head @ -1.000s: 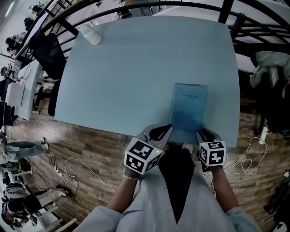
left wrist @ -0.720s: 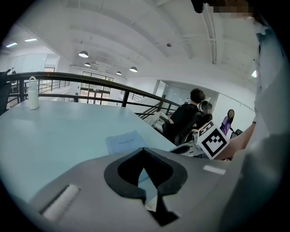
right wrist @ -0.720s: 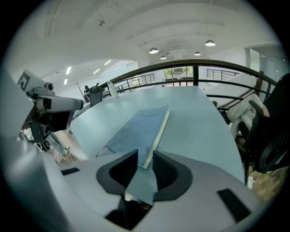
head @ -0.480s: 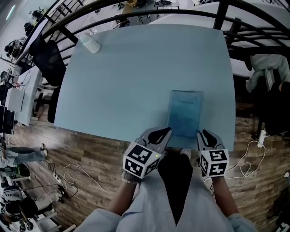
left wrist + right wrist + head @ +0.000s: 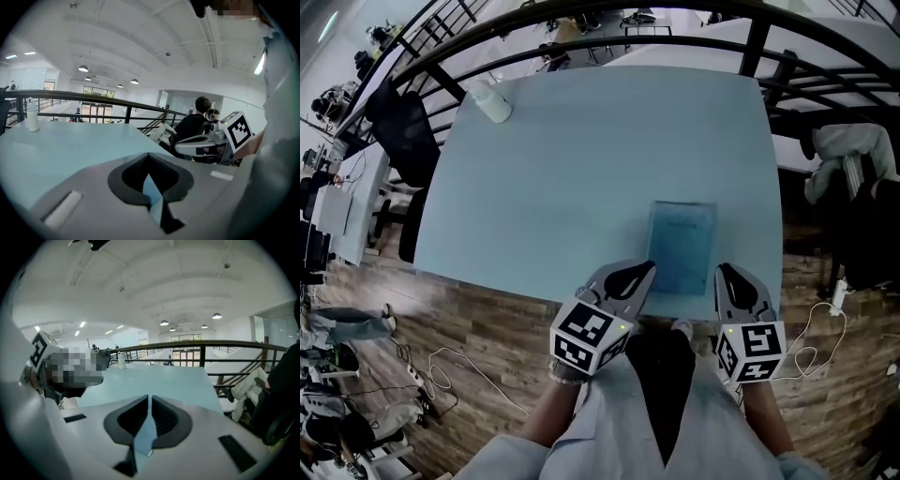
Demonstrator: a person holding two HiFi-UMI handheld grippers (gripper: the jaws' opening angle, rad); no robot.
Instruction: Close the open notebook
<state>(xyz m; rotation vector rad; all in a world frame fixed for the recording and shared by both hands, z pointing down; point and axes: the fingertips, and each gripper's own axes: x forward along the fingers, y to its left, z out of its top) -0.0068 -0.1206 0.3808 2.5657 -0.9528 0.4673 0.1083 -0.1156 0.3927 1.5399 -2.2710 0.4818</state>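
Where the pale blue table (image 5: 581, 159) nears the person, its matte, smooth top carries 1 notebook (image 5: 682, 246): a thin, flat rectangle with a soft blue cover slightly deeper than the tabletop. It lies closed, cover up, long side running away from the person, close to the near edge and right of the middle. At the far left corner stands a small white plastic bottle (image 5: 492, 98), rounded and upright. A dark curved metal railing (image 5: 581, 23) bounds the far side, and wood-grain flooring (image 5: 487, 328) with a loose white cable (image 5: 459, 361) shows below the near edge.

Both tools have grey, smooth moulded shells with black ribbed pads inside the jaws, and each carries a cube (image 5: 589, 335) with black-and-white square markers.

The left gripper (image 5: 647, 269) is held low in front of the body, angled forward and toward the right, its tip just beside the notebook's near left corner. Its own view shows the 2 jaws together at the tip, nothing between them.

The right gripper (image 5: 725, 272) points forward with a slight lean to the left, its tip just beside the notebook's near right corner. Its jaws have just been closing and now stand nearly together, with a thin slit through which only the tabletop shows. Whether either tip touches the cover, the head view does not settle.
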